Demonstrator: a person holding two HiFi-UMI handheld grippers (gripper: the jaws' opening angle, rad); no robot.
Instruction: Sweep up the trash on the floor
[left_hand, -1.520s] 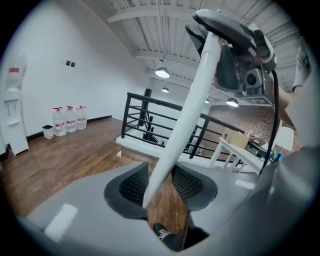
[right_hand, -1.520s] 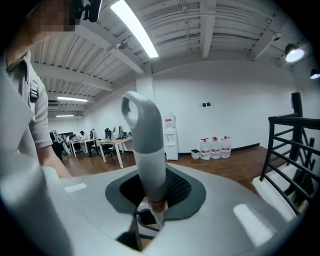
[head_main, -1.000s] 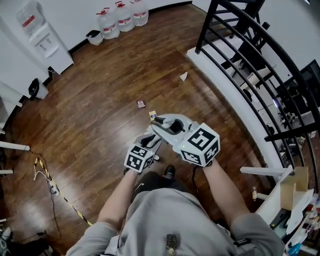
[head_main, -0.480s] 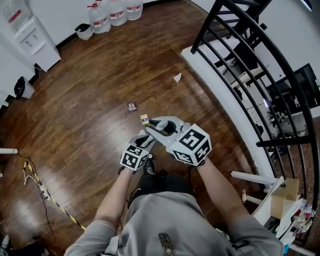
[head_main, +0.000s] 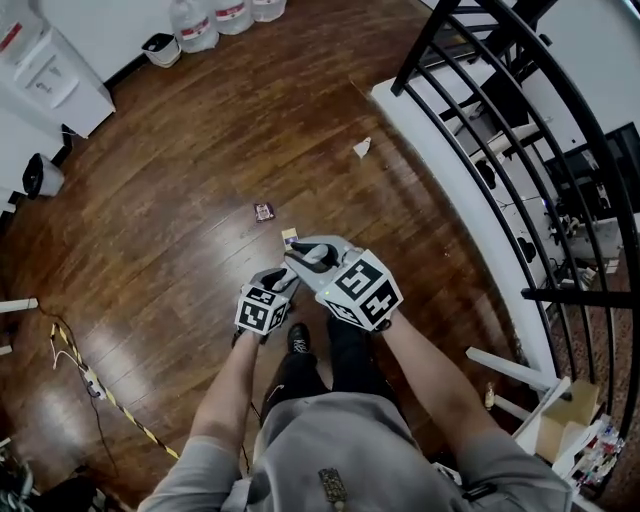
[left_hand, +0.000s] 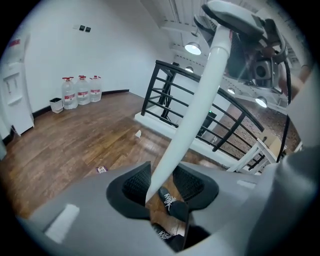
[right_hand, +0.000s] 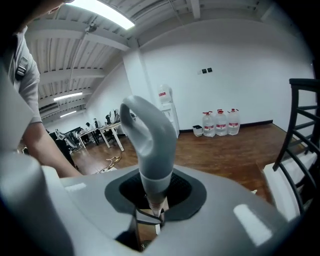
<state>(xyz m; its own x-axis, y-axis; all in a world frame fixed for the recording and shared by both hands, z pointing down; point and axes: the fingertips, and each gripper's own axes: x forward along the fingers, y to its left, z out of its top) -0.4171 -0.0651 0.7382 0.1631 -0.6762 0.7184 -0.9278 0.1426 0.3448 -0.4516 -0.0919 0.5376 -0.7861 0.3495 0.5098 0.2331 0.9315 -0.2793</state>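
1. Right above our black shoe (head_main: 298, 338), the left gripper (left_hand: 161, 186) has its fingers loose round the white pole (left_hand: 195, 105). They've just been opening, and a gap shows on one side of the pole. We reckon that's the weak spot: the pole could slide or swing and the tool flop over.
2. Next to it, the right gripper (right_hand: 156, 192) has its fingers clamped on the grey handle (right_hand: 150, 140), so it's probably doing most of the holding. A twist there could send the sweep off line.
3. The trash: a small box (head_main: 289, 237) just ahead of the shoe, a dark wrapper (head_main: 264, 211) a bit beyond, and a white scrap (head_main: 362, 148) well beyond, near the railing (head_main: 470, 110). Light bits like these could skid away on a hard push.
4. The floor (head_main: 180, 200) is glossy dark wood. Left of the shoe a striped cable (head_main: 120, 400) trails across it, a possible snag. Water jugs (head_main: 195, 25) stand at the far wall.
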